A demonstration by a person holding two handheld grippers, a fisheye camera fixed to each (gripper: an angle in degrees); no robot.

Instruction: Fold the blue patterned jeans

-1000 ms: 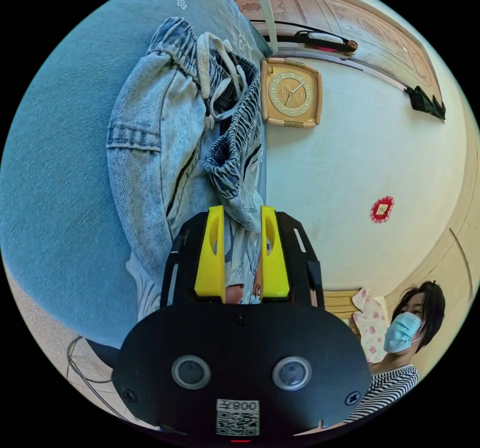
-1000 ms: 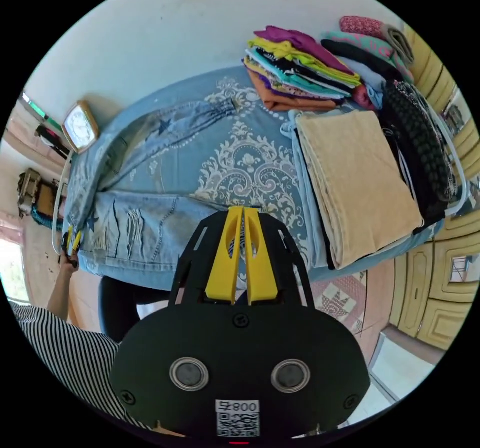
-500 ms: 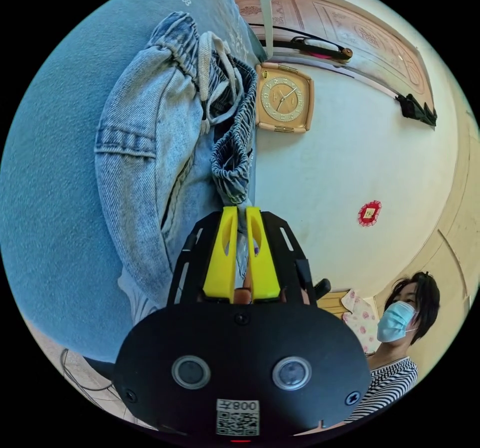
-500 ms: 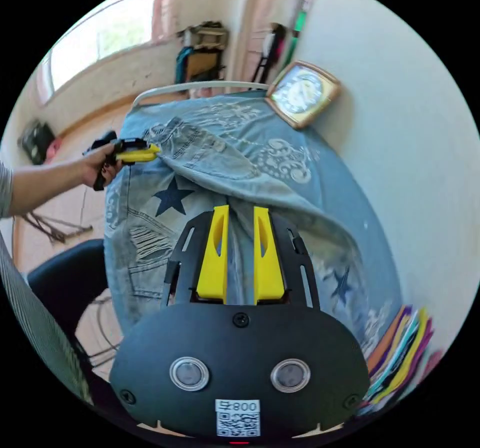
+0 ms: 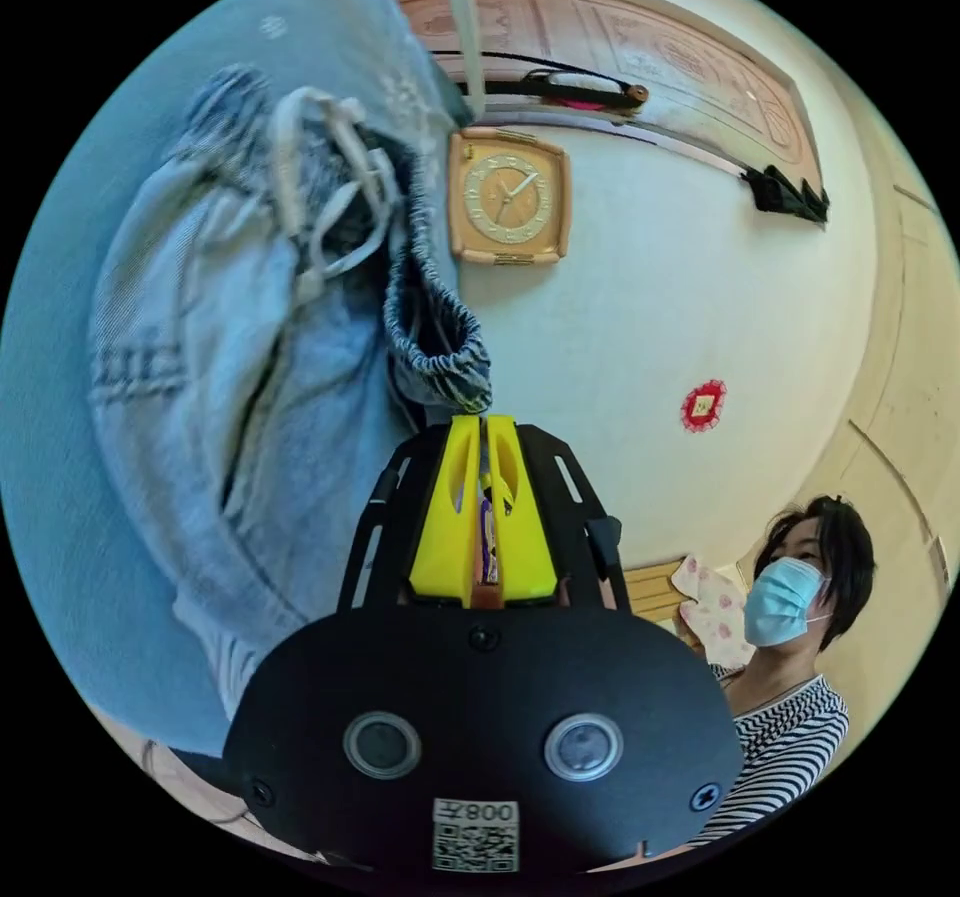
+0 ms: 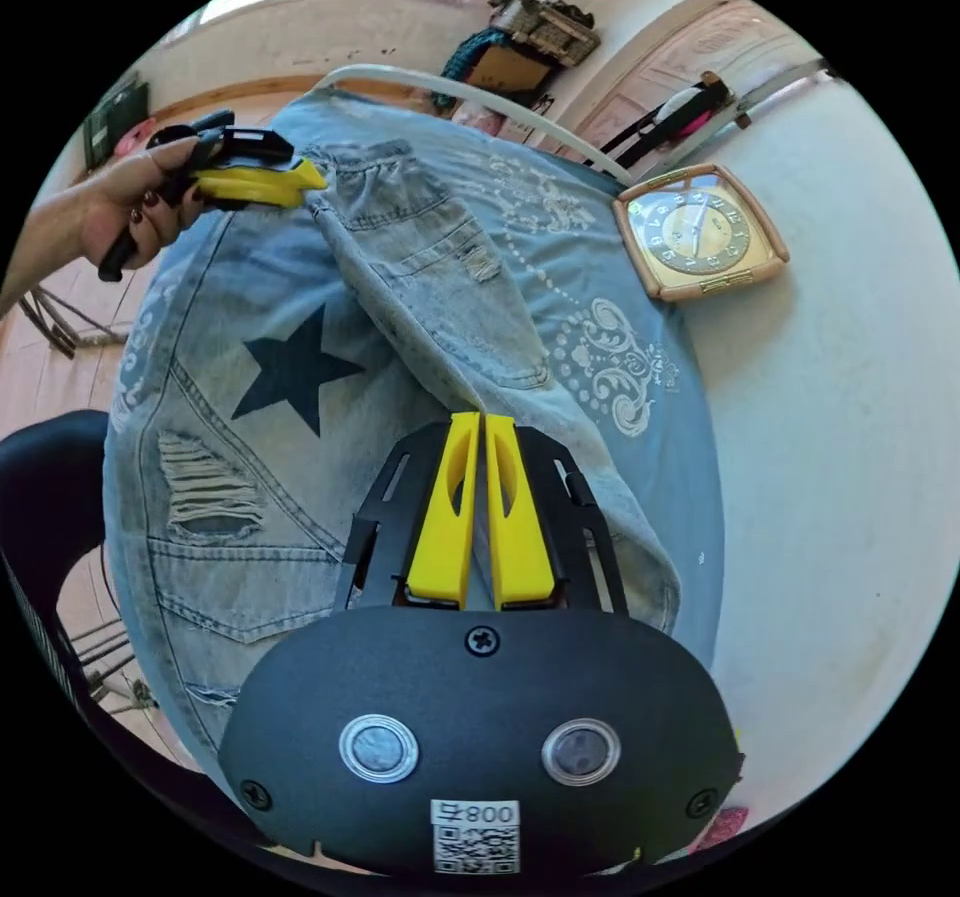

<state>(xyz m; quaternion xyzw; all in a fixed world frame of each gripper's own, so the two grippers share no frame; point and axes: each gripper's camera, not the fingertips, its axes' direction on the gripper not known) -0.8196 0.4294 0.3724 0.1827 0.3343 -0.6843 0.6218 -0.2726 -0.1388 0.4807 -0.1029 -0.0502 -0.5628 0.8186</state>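
The light blue jeans point(image 6: 230, 407), with a dark star and ripped patches, lie spread on a blue patterned bedspread point(image 6: 680, 497). In the right gripper view, my right gripper point(image 6: 484, 417) is shut on a raised fold of the denim near the middle. At the upper left of that view, a hand holds the left gripper point(image 6: 318, 177) at the waistband end. In the left gripper view, my left gripper point(image 5: 482, 419) is shut on the gathered elastic waistband of the jeans point(image 5: 230, 357), and a pale drawstring hangs loose beside it.
A square clock point(image 6: 700, 232) leans on the white wall at the bed's edge; the clock point(image 5: 508, 197) faces the left gripper too. A white bed rail point(image 6: 480, 102) runs behind. A dark chair point(image 6: 40, 497) stands beside the bed. A masked person point(image 5: 790, 597) in stripes stands nearby.
The left gripper's jaws have come together on the waistband and lifted it. The right gripper swung from the bed's far end to the jeans and its jaws have come together on a fold.
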